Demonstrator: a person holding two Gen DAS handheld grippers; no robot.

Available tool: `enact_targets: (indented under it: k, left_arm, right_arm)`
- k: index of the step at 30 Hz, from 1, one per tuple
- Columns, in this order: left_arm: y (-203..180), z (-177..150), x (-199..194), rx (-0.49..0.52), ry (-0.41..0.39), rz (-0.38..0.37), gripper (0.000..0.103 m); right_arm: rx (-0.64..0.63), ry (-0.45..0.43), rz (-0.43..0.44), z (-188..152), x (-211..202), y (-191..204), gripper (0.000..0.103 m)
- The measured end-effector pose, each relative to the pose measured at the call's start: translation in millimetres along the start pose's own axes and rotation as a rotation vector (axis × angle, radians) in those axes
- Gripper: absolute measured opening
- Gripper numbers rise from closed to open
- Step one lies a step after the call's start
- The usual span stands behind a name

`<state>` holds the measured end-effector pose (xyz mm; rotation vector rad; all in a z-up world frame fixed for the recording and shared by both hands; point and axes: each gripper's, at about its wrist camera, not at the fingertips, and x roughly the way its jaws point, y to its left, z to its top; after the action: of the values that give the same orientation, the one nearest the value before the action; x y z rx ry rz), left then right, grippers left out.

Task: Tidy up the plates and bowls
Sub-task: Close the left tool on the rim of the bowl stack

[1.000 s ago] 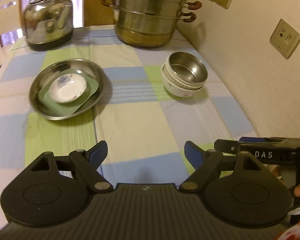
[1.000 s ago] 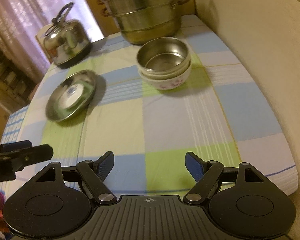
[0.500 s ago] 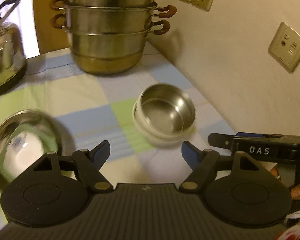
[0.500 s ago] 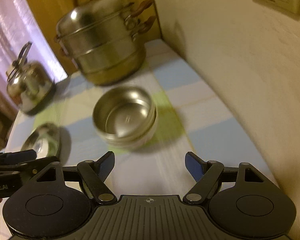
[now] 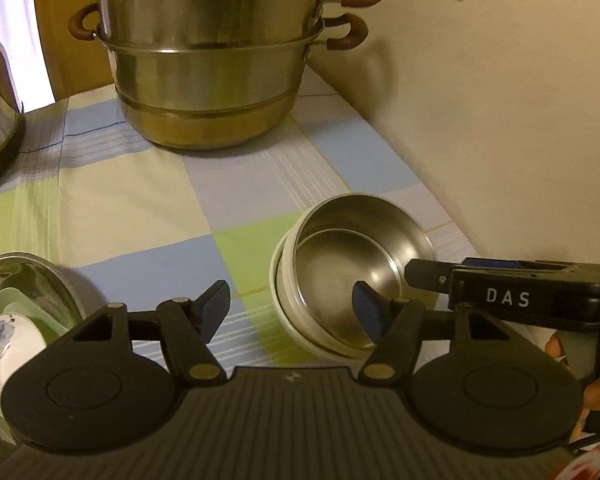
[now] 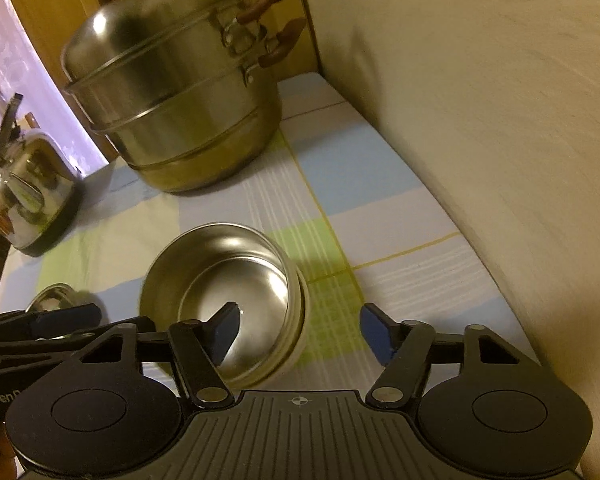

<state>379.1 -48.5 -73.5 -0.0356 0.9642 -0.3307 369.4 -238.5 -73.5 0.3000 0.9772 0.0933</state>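
- the steel bowl (image 5: 352, 276) is seen nested, slightly tilted, in a white ceramic bowl (image 5: 284, 320) on the checked counter (image 5: 140, 200), near the wall.
- the left tongs (image 5: 291, 312) have just been narrowing but are held apart, nothing between the pads; one blue pad hangs over the steel bowl's inside.
- the right tongs (image 6: 300, 330) are likewise apart and empty, mirrored on the far rim.
- risk: if the thin steel rim is pinched unevenly, the bowl could be skidded or both bowls lifted together.
- the steamer pot (image 5: 212, 60) stands well apart.
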Motion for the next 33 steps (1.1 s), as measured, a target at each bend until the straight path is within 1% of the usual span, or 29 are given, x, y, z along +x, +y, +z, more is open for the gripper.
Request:
enact_targets:
  k: [3, 6, 8, 12, 14, 17, 19, 22, 26, 29, 33]
  left_arm:
    - [2, 3, 10, -0.006, 0.019, 0.004, 0.061]
    - [4, 5, 19, -0.013, 0.04, 0.004, 0.057]
    - [4, 5, 22, -0.017, 0.049, 0.0, 0.053]
    - [6, 5, 28, -0.025, 0.062, -0.016, 0.046]
    - [7, 5, 30, -0.031, 0.069, -0.023, 0.04]
    - [9, 4, 34, -0.037, 0.083, -0.036, 0.033]
    - [10, 3, 36, -0.043, 0.088, -0.043, 0.031]
    - [11, 2, 37, -0.05, 0.09, -0.061, 0.028]
    - [9, 2, 38, -0.038, 0.09, -0.056, 0.028]
    - [11, 2, 38, -0.046, 0.088, -0.062, 0.027]
    - [13, 0, 36, -0.049, 0.09, -0.052, 0.026]
  right_arm:
    - [0.002, 0.017, 0.0, 4, 11, 0, 0.063]
    - [-0.001, 0.038, 0.003, 7, 22, 0, 0.059]
    - [-0.002, 0.052, 0.004, 7, 27, 0, 0.053]
    - [0.01, 0.07, 0.012, 8, 35, -3, 0.044]
    - [0.014, 0.078, 0.016, 9, 37, -3, 0.037]
    - [0.017, 0.088, 0.024, 10, 40, -4, 0.029]
    - [0.018, 0.092, 0.025, 11, 41, -3, 0.024]
    - [0.015, 0.093, 0.018, 12, 41, -3, 0.022]
    - [0.003, 0.099, 0.011, 12, 41, -2, 0.018]
    - [-0.01, 0.104, 0.007, 12, 41, 0, 0.018]
    - [-0.041, 0.111, 0.006, 9, 40, 6, 0.018]
